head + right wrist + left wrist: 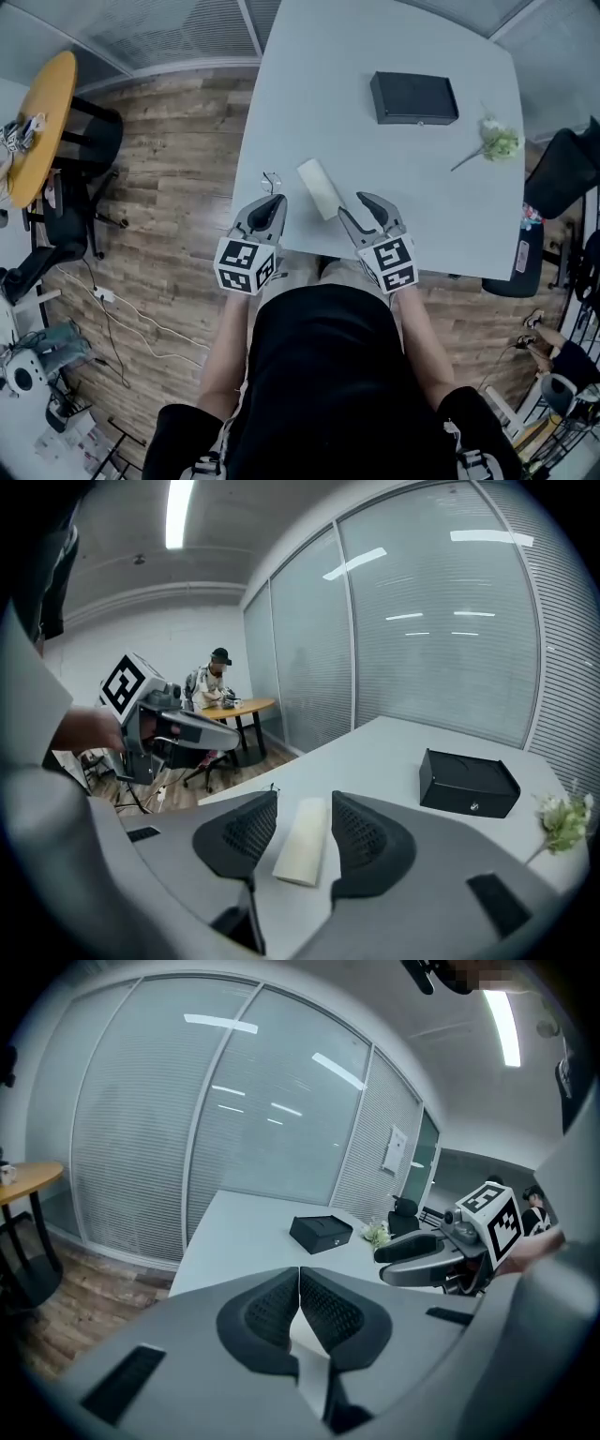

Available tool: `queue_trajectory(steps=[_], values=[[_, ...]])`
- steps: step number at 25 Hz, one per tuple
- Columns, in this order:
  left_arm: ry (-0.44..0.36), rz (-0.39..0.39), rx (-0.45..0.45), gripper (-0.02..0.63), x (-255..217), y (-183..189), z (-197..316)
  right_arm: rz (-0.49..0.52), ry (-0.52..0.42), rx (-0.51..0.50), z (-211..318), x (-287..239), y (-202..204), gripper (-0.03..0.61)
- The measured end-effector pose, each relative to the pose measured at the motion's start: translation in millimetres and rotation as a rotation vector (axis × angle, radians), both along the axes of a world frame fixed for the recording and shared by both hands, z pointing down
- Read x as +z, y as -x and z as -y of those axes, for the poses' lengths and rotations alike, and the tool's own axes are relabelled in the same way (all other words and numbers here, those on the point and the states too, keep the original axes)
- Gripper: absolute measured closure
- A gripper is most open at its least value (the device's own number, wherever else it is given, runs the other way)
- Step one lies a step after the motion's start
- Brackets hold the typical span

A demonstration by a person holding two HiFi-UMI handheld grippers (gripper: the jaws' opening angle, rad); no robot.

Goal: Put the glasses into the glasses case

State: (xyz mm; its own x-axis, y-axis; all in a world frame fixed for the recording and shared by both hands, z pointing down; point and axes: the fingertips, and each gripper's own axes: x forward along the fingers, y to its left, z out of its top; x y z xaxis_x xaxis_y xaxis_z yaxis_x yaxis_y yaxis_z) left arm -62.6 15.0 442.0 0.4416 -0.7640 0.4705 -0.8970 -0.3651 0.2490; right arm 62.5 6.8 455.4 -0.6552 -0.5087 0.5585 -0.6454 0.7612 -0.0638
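Pads [267, 1312], black and ribbed, meet on the left gripper [299, 1274]; the right gripper's [305, 803] stand apart, gripping nothing. At its twelve o'clock lies a smooth, round-edged cream oblong [302, 855].

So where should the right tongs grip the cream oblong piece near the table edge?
Probably across its narrow width, about mid-length, pressing on the two long sides. The cream oblong piece lies flat with its length running away from the right tongs, whose open jaws frame it, so come from the near end.
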Motion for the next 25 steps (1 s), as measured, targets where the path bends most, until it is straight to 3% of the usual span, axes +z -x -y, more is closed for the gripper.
queue_trajectory(steps=[11, 16, 25], values=[[0.107, -0.094, 0.145, 0.591, 42.3, -11.3, 36.9, -0.149, 0.100, 0.067, 7.1, 55.9, 29.9, 0.316], [0.177, -0.084, 0.224, 0.591, 73.5, -13.6, 36.0, -0.194, 0.125, 0.110, 5.4, 78.5, 39.9, 0.312], [0.343, -0.096, 0.232, 0.591, 125.2, -9.7, 35.8, -0.261, 0.166, 0.184, 7.3, 116.4, 48.2, 0.288]])
